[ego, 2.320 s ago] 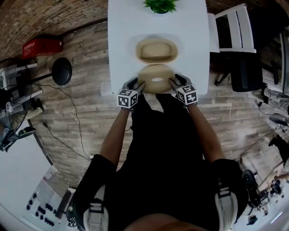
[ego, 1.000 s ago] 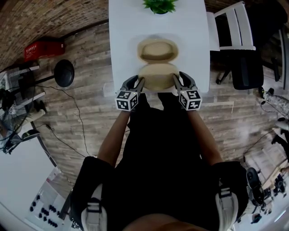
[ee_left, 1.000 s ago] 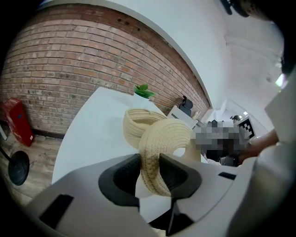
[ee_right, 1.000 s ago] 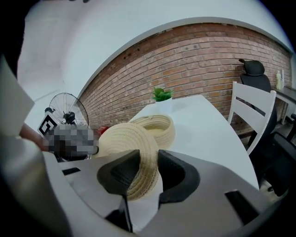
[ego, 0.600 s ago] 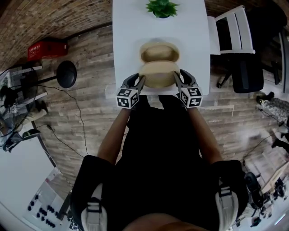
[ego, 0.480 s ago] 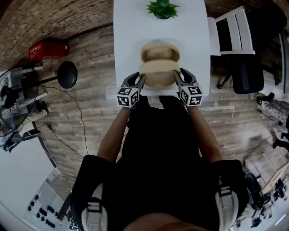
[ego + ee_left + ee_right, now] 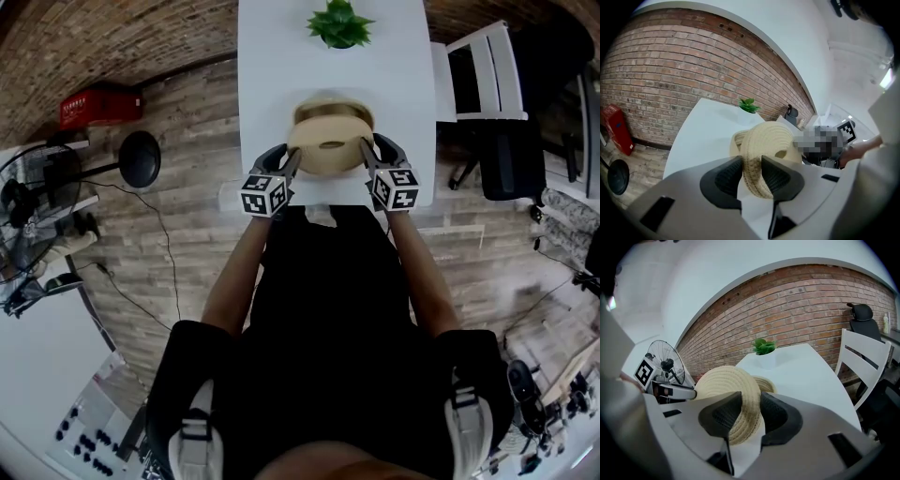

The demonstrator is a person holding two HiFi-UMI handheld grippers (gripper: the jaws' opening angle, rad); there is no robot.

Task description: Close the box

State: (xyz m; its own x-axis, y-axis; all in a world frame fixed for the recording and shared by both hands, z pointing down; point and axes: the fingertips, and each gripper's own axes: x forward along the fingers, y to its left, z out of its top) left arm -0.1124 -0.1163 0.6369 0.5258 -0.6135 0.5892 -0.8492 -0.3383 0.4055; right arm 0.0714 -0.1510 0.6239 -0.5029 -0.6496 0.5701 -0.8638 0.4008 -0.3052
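Note:
A woven straw lid [image 7: 330, 148] is held up, tilted, just in front of and over the oval straw box [image 7: 334, 105] on the white table [image 7: 281, 66]. My left gripper [image 7: 289, 161] is shut on the lid's left rim and my right gripper [image 7: 367, 157] on its right rim. In the left gripper view the lid's edge [image 7: 765, 145] sits pinched between the jaws of the left gripper [image 7: 751, 171], with the box [image 7: 737, 141] behind it. In the right gripper view the right gripper [image 7: 751, 414] clamps the lid [image 7: 723, 381], the box [image 7: 766, 383] partly hidden behind it.
A potted green plant [image 7: 339, 24] stands at the table's far end, beyond the box. A white chair [image 7: 480, 58] and a black office chair [image 7: 511, 141] stand at the table's right. A fan [image 7: 665, 364] and a red crate [image 7: 101, 103] are on the left.
Both grippers have lifted the lid off the table's near edge and carried it forward, tilting it up over the box; the box has stayed where it was.

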